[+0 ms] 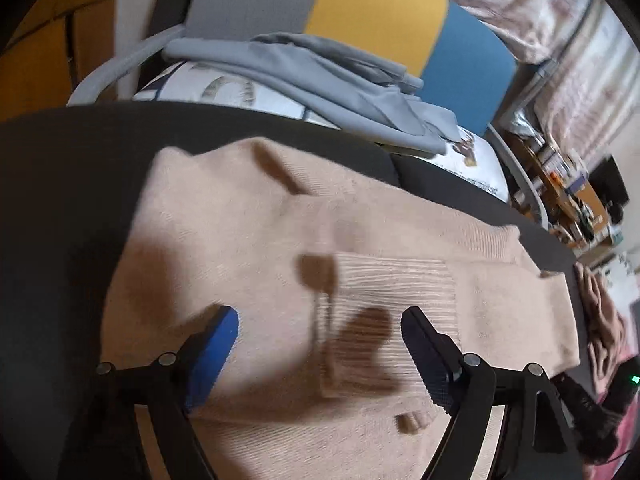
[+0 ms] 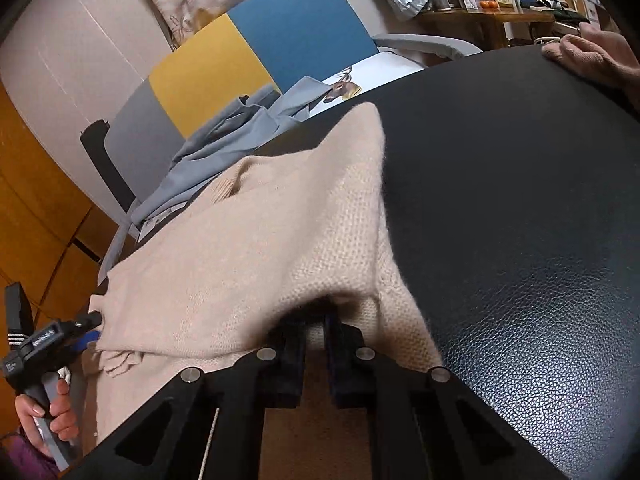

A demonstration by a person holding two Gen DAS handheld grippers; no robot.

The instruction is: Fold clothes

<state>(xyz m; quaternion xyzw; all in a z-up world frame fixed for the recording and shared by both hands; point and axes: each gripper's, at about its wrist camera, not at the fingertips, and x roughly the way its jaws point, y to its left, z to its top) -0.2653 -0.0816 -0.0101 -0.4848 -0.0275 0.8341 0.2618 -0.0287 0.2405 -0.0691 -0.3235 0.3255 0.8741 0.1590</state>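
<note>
A beige knit sweater (image 1: pixel 280 240) lies spread on the black table (image 1: pixel 60 200), with a ribbed cuff folded over its middle. My left gripper (image 1: pixel 320 340) hovers just above the sweater, open, with nothing pinched between its blue pads. In the right wrist view the sweater (image 2: pixel 240 248) is lifted into a ridge at its near right edge. My right gripper (image 2: pixel 316 332) is shut on that fold of knit. The left gripper (image 2: pixel 94 328) shows at the sweater's left edge, held by a hand (image 2: pixel 60 404).
Behind the table stands a chair (image 2: pixel 256 52) with a grey, yellow and blue back, and a grey garment (image 1: pixel 320 76) is draped on it. Another pinkish garment (image 2: pixel 592 56) lies at the table's far right corner. A cluttered wooden shelf (image 2: pixel 488 12) stands beyond.
</note>
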